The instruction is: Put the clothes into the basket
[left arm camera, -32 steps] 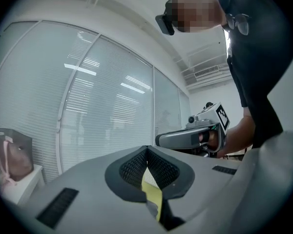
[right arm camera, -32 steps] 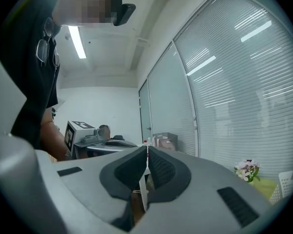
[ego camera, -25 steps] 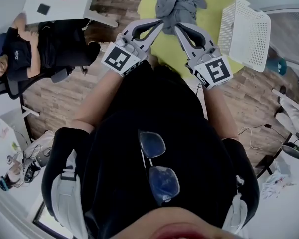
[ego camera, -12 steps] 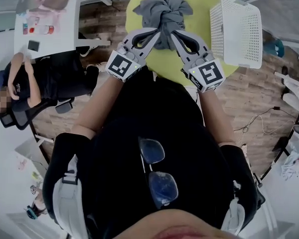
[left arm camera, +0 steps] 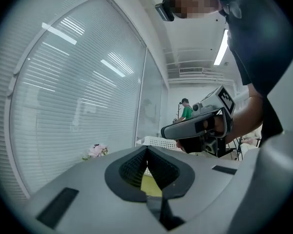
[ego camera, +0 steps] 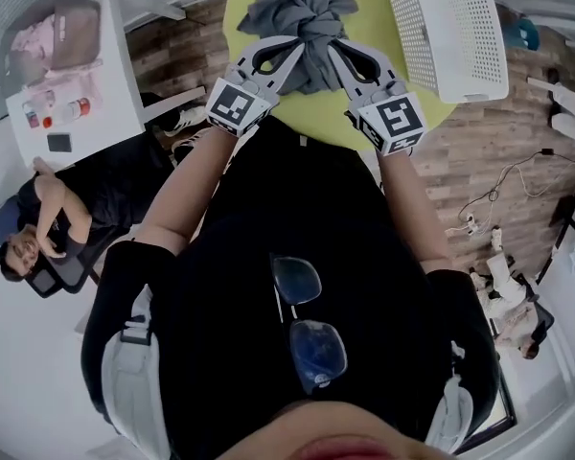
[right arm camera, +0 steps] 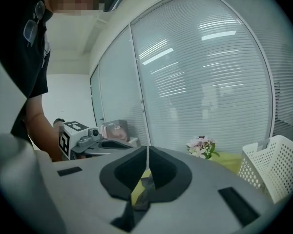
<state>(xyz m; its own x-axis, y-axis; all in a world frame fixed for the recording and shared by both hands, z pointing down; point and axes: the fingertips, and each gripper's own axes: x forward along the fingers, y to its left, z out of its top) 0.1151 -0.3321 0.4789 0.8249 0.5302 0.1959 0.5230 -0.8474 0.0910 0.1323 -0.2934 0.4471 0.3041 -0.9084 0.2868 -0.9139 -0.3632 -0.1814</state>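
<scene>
Hard to say whether any fabric is pinched: in the head view both tips vanish into the edge of the grey clothes (ego camera: 305,12). The left gripper (left arm camera: 147,148) has its jaws pressed together, and the right gripper (right arm camera: 147,148) does too. The clothes sit bunched on the yellow table (ego camera: 374,12), with the white basket (ego camera: 450,36) just beside them, its far rim clipped by the frame. A person (ego camera: 38,247) sits at far left. Compared with a second ago, clothes and grippers ride higher in frame.
</scene>
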